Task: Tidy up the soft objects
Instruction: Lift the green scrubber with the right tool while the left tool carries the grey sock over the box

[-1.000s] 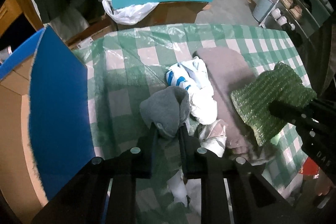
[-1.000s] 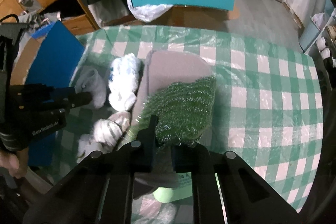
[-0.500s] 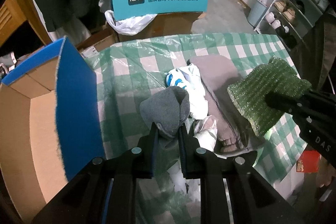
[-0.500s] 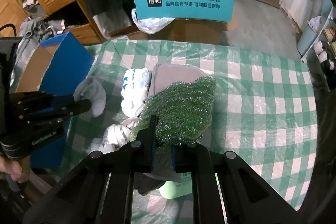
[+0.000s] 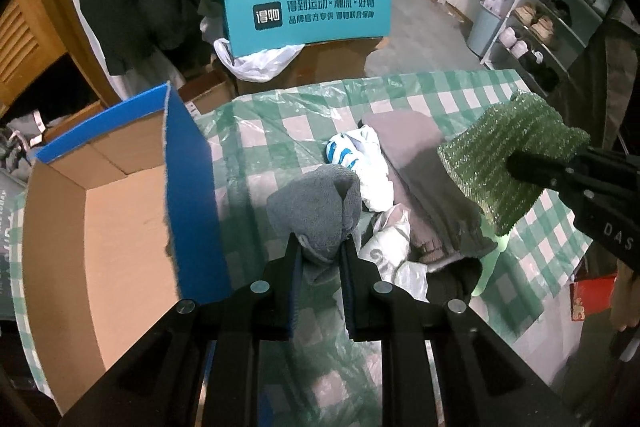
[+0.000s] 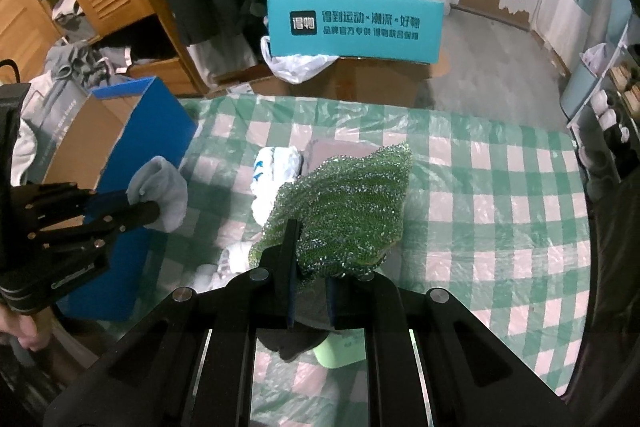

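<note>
Sock (image 5: 316, 211), grey, sits clamped between the left gripper (image 5: 320, 251) jaws, blue box (image 5: 188, 187) just left of them. Right gripper (image 6: 310, 263) pinches the green sparkly cloth (image 6: 348, 207); its body reads "DAS", and the teal sign (image 6: 356, 27) beyond has Chinese text.

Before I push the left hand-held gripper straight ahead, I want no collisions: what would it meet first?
The left hand-held gripper, shut on the gray sock, points at the white and blue bundle on the checked tablecloth. That bundle probably comes first, though depth is unclear. The blue-sided box stands left of that line.
</note>
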A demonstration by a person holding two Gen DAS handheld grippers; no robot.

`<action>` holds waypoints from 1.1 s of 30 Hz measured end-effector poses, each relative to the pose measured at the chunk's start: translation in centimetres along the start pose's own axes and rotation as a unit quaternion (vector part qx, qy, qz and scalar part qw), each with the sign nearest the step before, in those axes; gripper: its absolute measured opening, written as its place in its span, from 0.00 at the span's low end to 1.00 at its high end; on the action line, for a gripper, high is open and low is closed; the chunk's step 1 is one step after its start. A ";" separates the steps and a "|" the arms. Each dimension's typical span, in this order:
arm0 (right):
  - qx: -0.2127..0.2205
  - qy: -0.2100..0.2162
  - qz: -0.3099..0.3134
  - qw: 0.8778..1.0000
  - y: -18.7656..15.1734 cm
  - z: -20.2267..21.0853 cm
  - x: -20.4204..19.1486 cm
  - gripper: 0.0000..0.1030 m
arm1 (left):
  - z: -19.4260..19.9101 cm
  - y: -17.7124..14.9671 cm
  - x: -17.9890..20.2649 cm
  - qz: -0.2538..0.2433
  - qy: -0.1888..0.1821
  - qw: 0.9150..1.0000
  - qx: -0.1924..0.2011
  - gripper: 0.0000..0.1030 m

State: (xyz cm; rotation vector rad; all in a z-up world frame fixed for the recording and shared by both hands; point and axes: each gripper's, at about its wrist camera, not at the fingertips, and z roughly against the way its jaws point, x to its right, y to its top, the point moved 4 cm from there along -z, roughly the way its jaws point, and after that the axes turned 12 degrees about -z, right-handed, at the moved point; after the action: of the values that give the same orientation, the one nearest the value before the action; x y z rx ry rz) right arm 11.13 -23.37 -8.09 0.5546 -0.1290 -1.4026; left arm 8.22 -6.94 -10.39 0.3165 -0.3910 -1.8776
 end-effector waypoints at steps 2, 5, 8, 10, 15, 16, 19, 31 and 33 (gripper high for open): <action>0.002 0.001 0.003 1.000 0.0 0.4 -0.3 0.09 | 0.5 -0.2 0.0 -0.004 0.003 1.000 0.003 0.17; 0.006 0.003 0.007 1.000 -0.2 1.0 -0.9 0.09 | 1.3 -0.4 0.0 -0.009 0.008 1.000 0.009 0.17; 0.011 0.007 0.013 1.000 -0.3 1.7 -1.6 0.09 | 2.2 -0.7 -0.2 -0.010 0.009 1.000 0.015 0.17; 0.013 0.008 0.017 1.000 -0.5 2.2 -2.1 0.09 | 2.7 -1.0 -0.3 -0.010 0.010 1.000 0.019 0.17; 0.019 0.016 0.027 0.999 -0.7 3.2 -3.5 0.09 | 3.9 -1.7 -0.7 -0.013 0.021 0.999 0.025 0.17; 0.020 0.016 0.030 0.999 -0.7 3.3 -3.8 0.09 | 4.1 -1.9 -0.9 -0.012 0.022 0.999 0.025 0.17; 0.022 0.020 0.036 0.999 -0.8 3.7 -4.5 0.09 | 4.8 -2.5 -1.4 -0.009 0.021 0.999 0.027 0.17; 0.024 0.033 0.062 0.997 -0.6 3.9 -8.2 0.09 | 7.3 -4.0 -4.1 0.013 0.036 0.998 0.043 0.17; 0.022 0.034 0.066 0.997 -0.5 3.8 -8.9 0.09 | 7.5 -4.2 -4.8 0.018 0.040 0.998 0.044 0.17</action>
State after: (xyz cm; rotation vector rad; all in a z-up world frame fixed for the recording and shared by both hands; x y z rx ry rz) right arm 7.50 -15.99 -2.94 0.6199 -0.1399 -1.2536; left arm 3.14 -0.26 -5.18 0.4395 -0.4233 -1.8099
